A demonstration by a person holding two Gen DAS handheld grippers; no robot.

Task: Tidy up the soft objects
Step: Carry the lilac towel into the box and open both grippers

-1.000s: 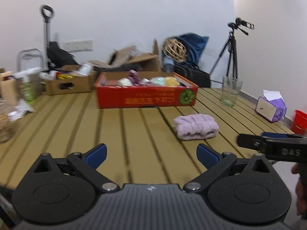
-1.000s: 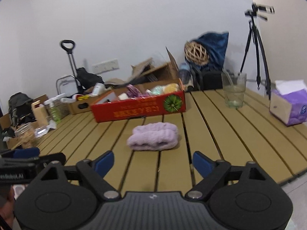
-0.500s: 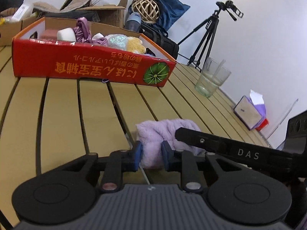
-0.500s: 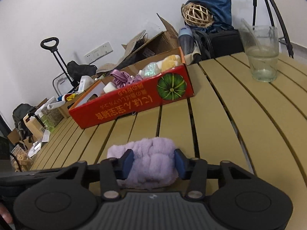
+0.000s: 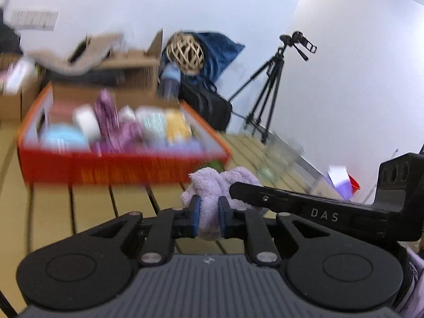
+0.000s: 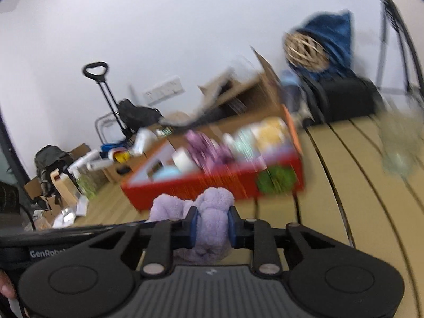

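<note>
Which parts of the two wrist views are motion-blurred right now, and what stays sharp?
Left wrist view: red box and its contents are smeared, the glass too; left gripper and purple towel are crisp, and the far tripod is fairly clear. Right wrist view: red box and the table slats streak; right gripper and the towel are sharp. Fisheye bending in both.
</note>
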